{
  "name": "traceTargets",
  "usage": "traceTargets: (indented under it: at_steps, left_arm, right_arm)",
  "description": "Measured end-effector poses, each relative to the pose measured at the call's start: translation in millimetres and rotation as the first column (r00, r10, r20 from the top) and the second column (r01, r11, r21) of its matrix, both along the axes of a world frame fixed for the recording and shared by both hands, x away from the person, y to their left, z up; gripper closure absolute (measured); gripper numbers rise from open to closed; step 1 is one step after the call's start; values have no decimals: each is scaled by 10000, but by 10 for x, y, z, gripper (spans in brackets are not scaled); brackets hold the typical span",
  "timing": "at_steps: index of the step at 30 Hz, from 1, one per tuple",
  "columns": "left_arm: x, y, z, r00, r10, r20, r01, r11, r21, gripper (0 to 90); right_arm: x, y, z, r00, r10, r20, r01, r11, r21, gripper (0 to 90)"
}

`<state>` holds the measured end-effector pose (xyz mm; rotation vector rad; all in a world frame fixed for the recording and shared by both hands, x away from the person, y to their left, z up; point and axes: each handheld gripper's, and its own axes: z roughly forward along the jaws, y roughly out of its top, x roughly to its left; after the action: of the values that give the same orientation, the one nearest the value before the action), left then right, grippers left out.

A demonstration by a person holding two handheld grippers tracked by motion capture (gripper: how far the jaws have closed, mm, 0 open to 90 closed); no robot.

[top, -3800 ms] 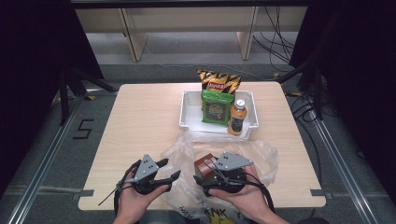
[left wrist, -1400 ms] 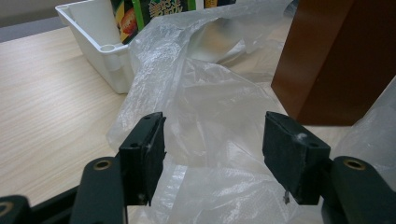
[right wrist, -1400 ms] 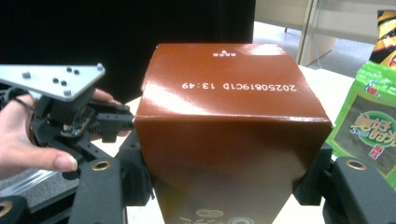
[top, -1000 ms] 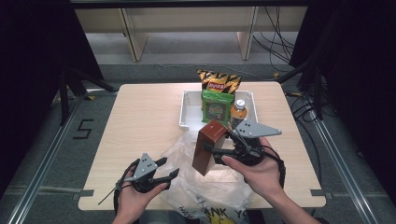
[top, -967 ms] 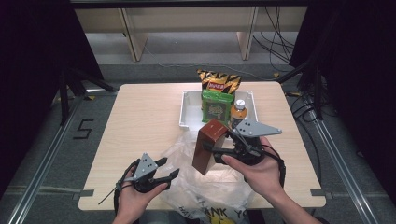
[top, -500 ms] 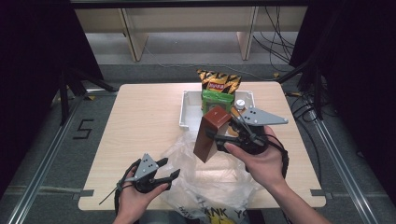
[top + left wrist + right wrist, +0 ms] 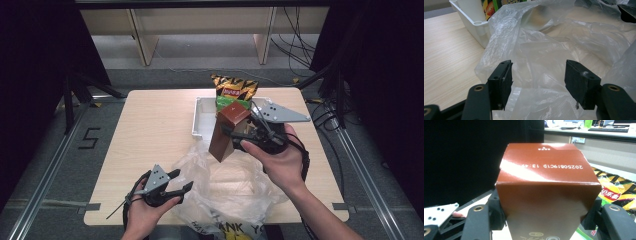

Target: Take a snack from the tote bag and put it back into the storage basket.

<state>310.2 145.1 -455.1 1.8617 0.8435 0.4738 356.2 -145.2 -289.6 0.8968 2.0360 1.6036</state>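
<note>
Grey floor [image 7: 165, 60]; black curtains [image 7: 35, 75] — wooden shelving [image 7: 200, 20] behind.

Brown box [image 7: 546, 195] bottom cut off, hiding tray [image 7: 200, 117] contents

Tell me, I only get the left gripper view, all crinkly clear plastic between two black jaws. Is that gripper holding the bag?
Observer: No. The left gripper is open, jaws apart around a fold of the plastic bag.
Operator: What's the other hand doing?
Observer: The right gripper is shut on a brown box, held above the table.
Operator: Anything printed on it?
Observer: A date code on its top flap.
</note>
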Motion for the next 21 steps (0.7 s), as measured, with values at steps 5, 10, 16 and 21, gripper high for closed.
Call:
traceTargets:
  at_steps: [5,10,16,21]
  left_arm:
    - [2,-5,6,10000,-37,14,37,10000,31,386]
    - [6,-5,7,9999,-96,61,95,9999,48,386]
    - [2,-6,7,10000,-77,8,77,9999,-95,386]
    - [1,-8,8,9999,-104,17,104,9999,-80,386]
  right_arm:
    - [73,-2,31,9993,-158,333,163,9997,-172,388]
    - [135,16,65,9991,-339,273,340,9994,-7,388]
    - [248,11,83,9980,-480,412,484,9988,-99,388]
    - [303,23,88,9976,-628,303,633,9979,-165,388]
